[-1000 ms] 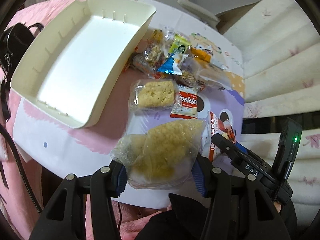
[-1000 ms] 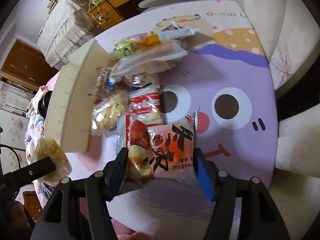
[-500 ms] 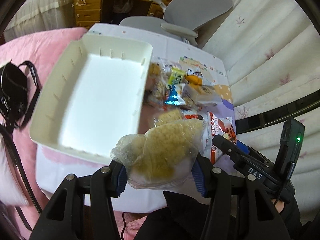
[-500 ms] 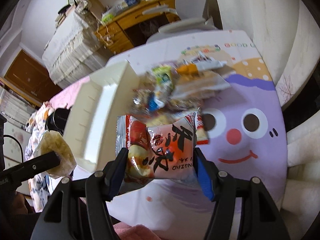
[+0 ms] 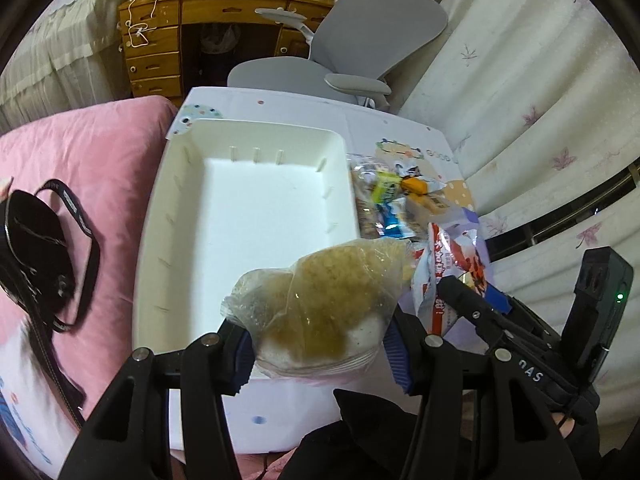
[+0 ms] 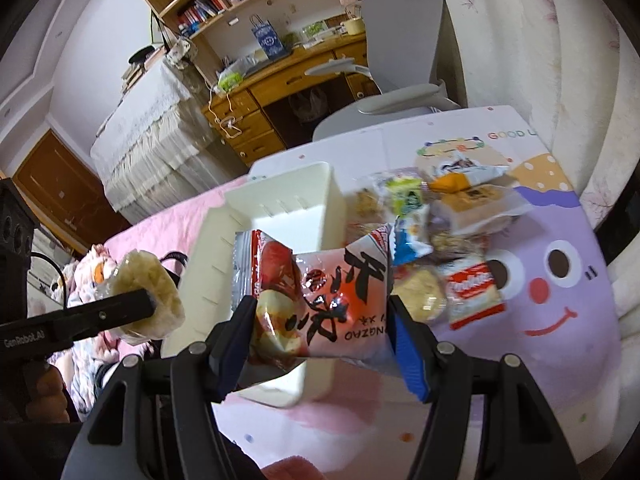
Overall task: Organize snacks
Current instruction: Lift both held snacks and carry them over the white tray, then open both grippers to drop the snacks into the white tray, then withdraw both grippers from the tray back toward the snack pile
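Observation:
My left gripper point(image 5: 320, 350) is shut on a clear bag of puffed rice cake point(image 5: 320, 304), held in the air over the near end of the empty white bin point(image 5: 248, 216). The same rice cake point(image 6: 148, 300) shows at the left of the right wrist view. My right gripper point(image 6: 320, 338) is shut on a red and pink snack packet point(image 6: 320, 300), raised above the bin's point(image 6: 272, 208) near right corner; that packet point(image 5: 448, 276) also shows beside the left gripper. A pile of mixed snack packets point(image 6: 440, 232) lies on the table mat to the right of the bin.
A cartoon-face mat point(image 6: 560, 280) covers the low table. A black strap and pouch point(image 5: 36, 248) lie on a pink cushion point(image 5: 100, 148) left of the bin. A grey office chair point(image 5: 360, 48) and a wooden desk point(image 5: 168, 40) stand beyond the table.
Both grippers have risen and pulled back with their snacks still held, so the bin and table look smaller and more of the room shows. The left view has rolled, squaring up the bin.

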Motion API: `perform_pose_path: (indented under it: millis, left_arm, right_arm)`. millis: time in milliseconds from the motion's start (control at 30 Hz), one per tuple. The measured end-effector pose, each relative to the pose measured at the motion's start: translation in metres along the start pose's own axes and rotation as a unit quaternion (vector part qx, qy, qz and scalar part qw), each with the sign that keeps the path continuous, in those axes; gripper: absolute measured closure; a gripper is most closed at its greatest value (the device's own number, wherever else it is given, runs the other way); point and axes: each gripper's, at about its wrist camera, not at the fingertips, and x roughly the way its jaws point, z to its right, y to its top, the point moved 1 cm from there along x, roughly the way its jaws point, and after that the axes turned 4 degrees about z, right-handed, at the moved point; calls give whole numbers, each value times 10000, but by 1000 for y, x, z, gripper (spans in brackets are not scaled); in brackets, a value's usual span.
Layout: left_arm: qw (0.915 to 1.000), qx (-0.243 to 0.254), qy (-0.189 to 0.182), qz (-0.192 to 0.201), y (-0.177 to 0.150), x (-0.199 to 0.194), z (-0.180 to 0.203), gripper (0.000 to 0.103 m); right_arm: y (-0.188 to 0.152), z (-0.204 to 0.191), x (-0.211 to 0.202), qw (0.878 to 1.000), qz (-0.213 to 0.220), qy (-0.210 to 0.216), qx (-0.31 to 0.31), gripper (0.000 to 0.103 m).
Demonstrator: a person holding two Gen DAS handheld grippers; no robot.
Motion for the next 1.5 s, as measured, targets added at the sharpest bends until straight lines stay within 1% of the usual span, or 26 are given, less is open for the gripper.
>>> perform_pose_path:
  millis: [167, 333, 367, 400, 467, 500, 600, 667, 733, 833, 1033, 1133, 1200, 1367, 1500]
  left_arm:
    - [10000, 66, 33, -22, 3, -9, -31, 50]
    - [9999, 58, 124, 73, 6, -16, -56, 49]
    - [9999, 53, 122, 80, 6, -17, -58, 49]
    - [9999, 46, 137, 75, 7, -17, -61, 49]
    - [9998, 70, 160, 57, 7, -19, -62, 47]
    - [9998, 88, 177, 52, 7, -19, -63, 46]
    - [9997, 155, 179, 64, 8, -19, -63, 44]
    - [9995, 203, 211, 86, 8, -20, -63, 37]
    - [9994, 231, 221, 101, 7, -20, -62, 37]
    - [9993, 287, 220, 85, 6, -19, -60, 37]
    - [9990, 419, 140, 42, 3, -17, -54, 37]
    - [9987, 506, 78, 67, 2, -17, -49, 37]
    - [9982, 580, 44, 109, 1, -16, -44, 37]
    - [9968, 775, -94, 166, -2, -10, -27, 37]
    - [9949, 959, -204, 233, -6, -3, -11, 37]
  right_arm:
    - [-6, -36, 11, 9998, 149, 106, -31, 38]
    - [-12, -66, 18, 9992, 249, 179, -237, 37]
    - [-13, -71, 20, 9991, 259, 191, -271, 36]
    - [-13, -75, 22, 9990, 263, 222, -292, 33]
    - [-13, -79, 26, 9990, 222, 234, -298, 32]
    - [-13, -82, 28, 9991, 177, 221, -312, 32]
    - [-14, -86, 32, 9993, 85, 124, -337, 26]
    - [-14, -87, 34, 9994, 57, 58, -325, 22]
    - [-15, -87, 34, 9995, 48, -28, -314, 18]
    - [-17, -86, 33, 9995, 16, -146, -275, 16]
    - [-21, -78, 32, 9989, -121, -435, -92, 16]
    - [-24, -72, 29, 9971, -185, -739, 10, 16]
    - [-26, -65, 26, 9951, -244, -953, 93, 16]
    - [-33, -45, 16, 9906, -341, -1262, 398, 16]
    - [-37, -28, 4, 9864, -322, -1474, 648, 16]
